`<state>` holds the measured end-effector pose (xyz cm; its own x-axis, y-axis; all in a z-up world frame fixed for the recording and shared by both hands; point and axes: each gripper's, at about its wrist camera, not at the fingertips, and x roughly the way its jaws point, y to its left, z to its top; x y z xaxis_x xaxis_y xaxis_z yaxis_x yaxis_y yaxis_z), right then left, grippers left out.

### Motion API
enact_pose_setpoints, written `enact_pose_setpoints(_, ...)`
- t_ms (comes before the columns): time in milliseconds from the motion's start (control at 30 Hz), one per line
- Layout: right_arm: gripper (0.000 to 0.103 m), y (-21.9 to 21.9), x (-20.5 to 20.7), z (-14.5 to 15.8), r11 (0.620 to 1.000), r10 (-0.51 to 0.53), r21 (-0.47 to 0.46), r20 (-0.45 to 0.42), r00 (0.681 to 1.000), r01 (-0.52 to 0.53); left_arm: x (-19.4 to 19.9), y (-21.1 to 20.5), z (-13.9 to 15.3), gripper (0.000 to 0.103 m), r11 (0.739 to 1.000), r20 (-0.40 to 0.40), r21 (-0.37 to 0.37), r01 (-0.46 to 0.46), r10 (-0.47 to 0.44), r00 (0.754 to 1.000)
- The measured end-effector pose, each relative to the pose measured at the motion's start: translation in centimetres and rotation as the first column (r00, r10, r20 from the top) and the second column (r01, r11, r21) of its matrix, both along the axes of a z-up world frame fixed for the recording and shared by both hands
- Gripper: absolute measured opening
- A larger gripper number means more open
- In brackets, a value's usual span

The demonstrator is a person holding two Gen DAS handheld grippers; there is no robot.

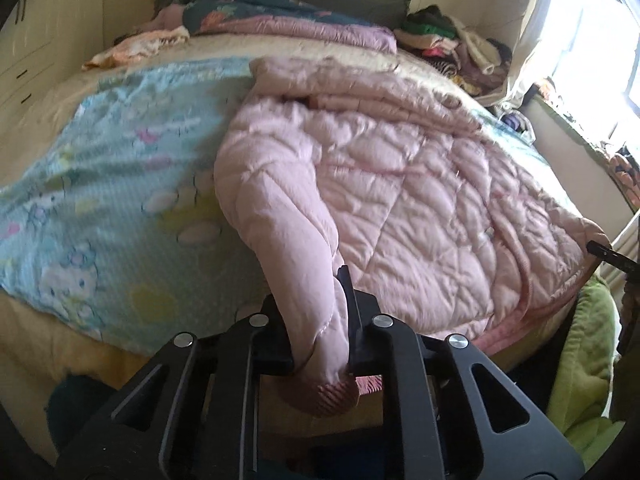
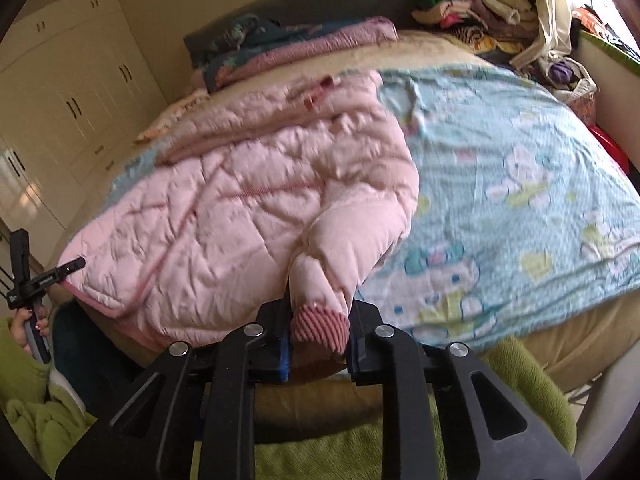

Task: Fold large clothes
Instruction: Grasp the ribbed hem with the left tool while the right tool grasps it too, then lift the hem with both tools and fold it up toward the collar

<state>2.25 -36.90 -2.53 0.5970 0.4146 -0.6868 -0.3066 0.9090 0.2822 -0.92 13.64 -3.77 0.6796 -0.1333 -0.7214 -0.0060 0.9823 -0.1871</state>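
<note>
A pink quilted jacket [image 1: 400, 184] lies spread on the bed, seen also in the right wrist view [image 2: 224, 208]. My left gripper [image 1: 320, 344] is shut on the jacket's left sleeve [image 1: 288, 232] just above its ribbed cuff [image 1: 336, 396], at the bed's near edge. My right gripper [image 2: 320, 328] is shut on the right sleeve [image 2: 340, 248] at its ribbed cuff [image 2: 320, 328]. The right gripper's tip shows at the right edge of the left wrist view [image 1: 612, 256]. The left gripper shows at the far left of the right wrist view [image 2: 36, 280].
The bed carries a light blue cartoon sheet [image 1: 112, 184], also in the right wrist view [image 2: 520, 184]. Folded quilts and pillows [image 1: 280, 20] lie at the headboard. A clothes pile [image 1: 452, 44] sits at the far right corner. Wardrobes [image 2: 68, 112] stand left. A green blanket [image 2: 360, 448] lies below.
</note>
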Motion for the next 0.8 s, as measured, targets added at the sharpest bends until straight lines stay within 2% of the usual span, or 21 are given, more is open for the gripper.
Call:
enact_pose_setpoints(400, 0.017, 0.1, 1.9, 5.0, 0.996, -0.02, 0.09, 0.141, 0.99, 0.008, 2.8, -0.8, 5.7, 0.009, 1.0, 0.174, -0.016, -0.002, 0.005, 0.985)
enact_pose_setpoints(800, 0.016, -0.2, 4.3, 7.3, 0.99, -0.068, 0.135, 0.194, 0.979, 0.042, 5.3, -0.6, 8.3, 0.009, 1.0, 0.248, -0.018, -0.025, 0.029, 0.968)
